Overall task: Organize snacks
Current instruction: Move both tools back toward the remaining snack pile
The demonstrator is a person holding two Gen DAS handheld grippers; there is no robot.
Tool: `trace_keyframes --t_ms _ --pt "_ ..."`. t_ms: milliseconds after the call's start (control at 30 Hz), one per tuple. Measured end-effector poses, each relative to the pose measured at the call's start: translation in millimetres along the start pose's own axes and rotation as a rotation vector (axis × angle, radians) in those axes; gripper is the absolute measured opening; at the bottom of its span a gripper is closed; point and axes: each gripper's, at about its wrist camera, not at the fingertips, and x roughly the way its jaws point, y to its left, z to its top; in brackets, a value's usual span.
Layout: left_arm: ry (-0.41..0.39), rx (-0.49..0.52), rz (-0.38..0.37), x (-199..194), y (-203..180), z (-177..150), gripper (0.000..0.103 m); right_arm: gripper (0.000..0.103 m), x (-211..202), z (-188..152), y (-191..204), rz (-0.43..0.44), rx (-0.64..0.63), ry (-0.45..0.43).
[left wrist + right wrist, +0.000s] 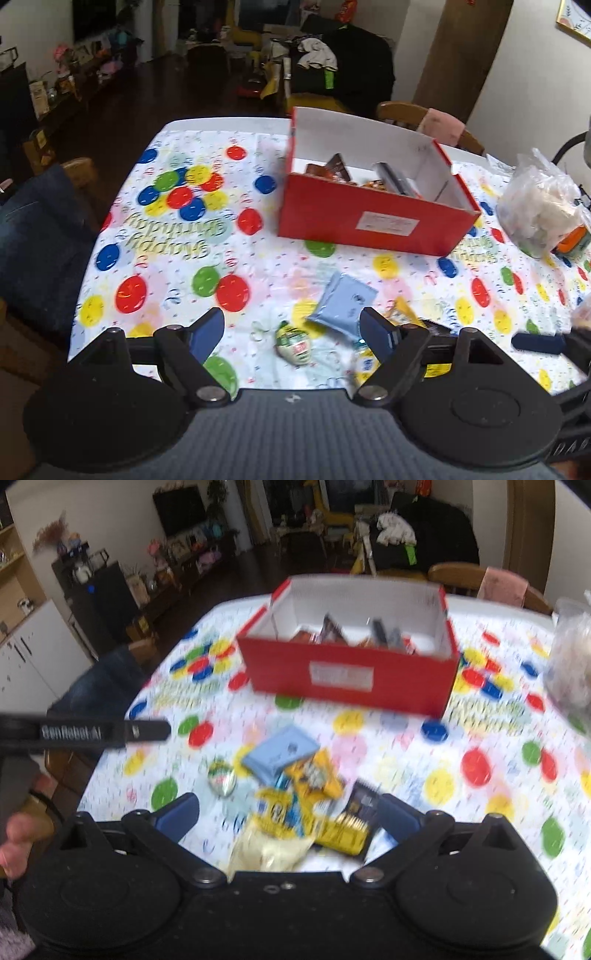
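The left tongs stand spread and pinch nothing; a small green and white egg-shaped snack lies on the desk between the fingers. At 1 o'clock from it, just beside the right finger, lies a light blue packet. The right tongs are spread wide too, above a heap of yellow snack packets and a dark packet, and nothing is pressed between the pads. The red box stands at 12 o'clock, well apart from the heap, open on top, with some brown and dark packets inside. The desk wears a cloth with coloured balloons. At 3 o'clock in the left view sits a clear plastic bag.
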Motion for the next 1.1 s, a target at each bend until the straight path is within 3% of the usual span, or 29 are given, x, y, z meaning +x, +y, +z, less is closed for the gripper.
trace_keyframes --t_ms 300,567,1100 --pt "0.039 0.012 0.086 8.3 21.0 -18.9 0.08 0.103 51.3 -24.3 21.3 -0.02 0.038 0.148" --pt "0.099 0.002 0.081 14.5 35.9 -30.4 0.08 0.095 90.2 -31.5 24.1 -0.041 0.12 0.265" --pt "0.176 0.06 0.046 48.6 31.0 -37.8 0.08 0.059 93.2 -35.0 26.1 -0.081 0.086 0.306"
